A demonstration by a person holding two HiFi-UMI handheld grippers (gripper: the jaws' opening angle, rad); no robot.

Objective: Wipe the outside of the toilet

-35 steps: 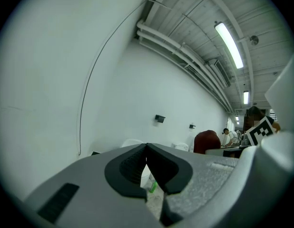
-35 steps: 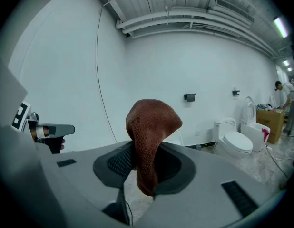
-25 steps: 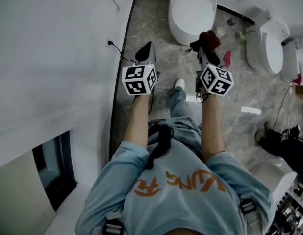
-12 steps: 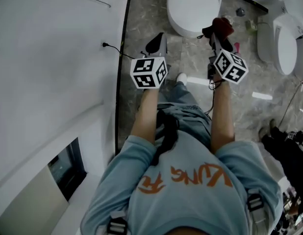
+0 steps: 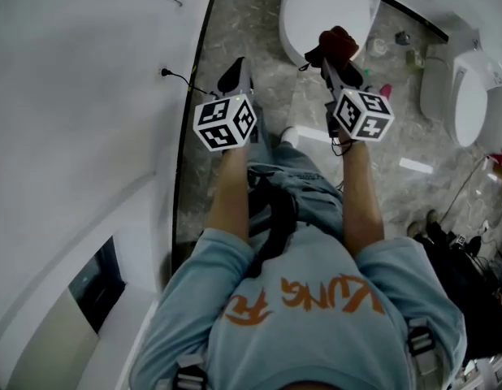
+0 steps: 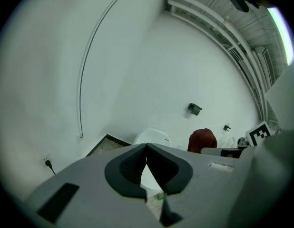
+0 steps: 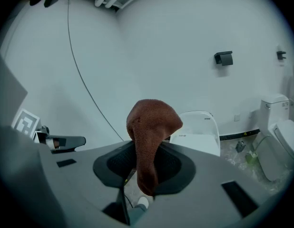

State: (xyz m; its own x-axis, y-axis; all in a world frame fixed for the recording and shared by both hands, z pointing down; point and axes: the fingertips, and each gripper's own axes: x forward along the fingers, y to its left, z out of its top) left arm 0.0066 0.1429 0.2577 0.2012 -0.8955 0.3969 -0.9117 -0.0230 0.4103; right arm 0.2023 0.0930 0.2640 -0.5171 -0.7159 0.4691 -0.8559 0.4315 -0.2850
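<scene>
A white toilet [image 5: 326,15] with its lid down stands on the marble floor ahead of me; it also shows in the left gripper view [image 6: 152,137] and the right gripper view [image 7: 198,129]. My right gripper [image 5: 332,55] is shut on a dark red cloth [image 5: 339,42], which bunches up above the jaws [image 7: 149,127] just short of the toilet's front. My left gripper [image 5: 236,75] hovers left of the toilet, its tips [image 6: 146,148] pressed together with nothing between them.
A second white toilet [image 5: 466,96] stands at the right, with small bottles [image 5: 413,55] on the floor between the two. A white wall [image 5: 88,96] with a socket and cable [image 5: 166,73] runs along the left. My foot [image 5: 290,136] is on the floor below.
Both grippers have shifted left in the head view. The red cloth now lies over the near toilet's front edge. Both grippers stay shut.
</scene>
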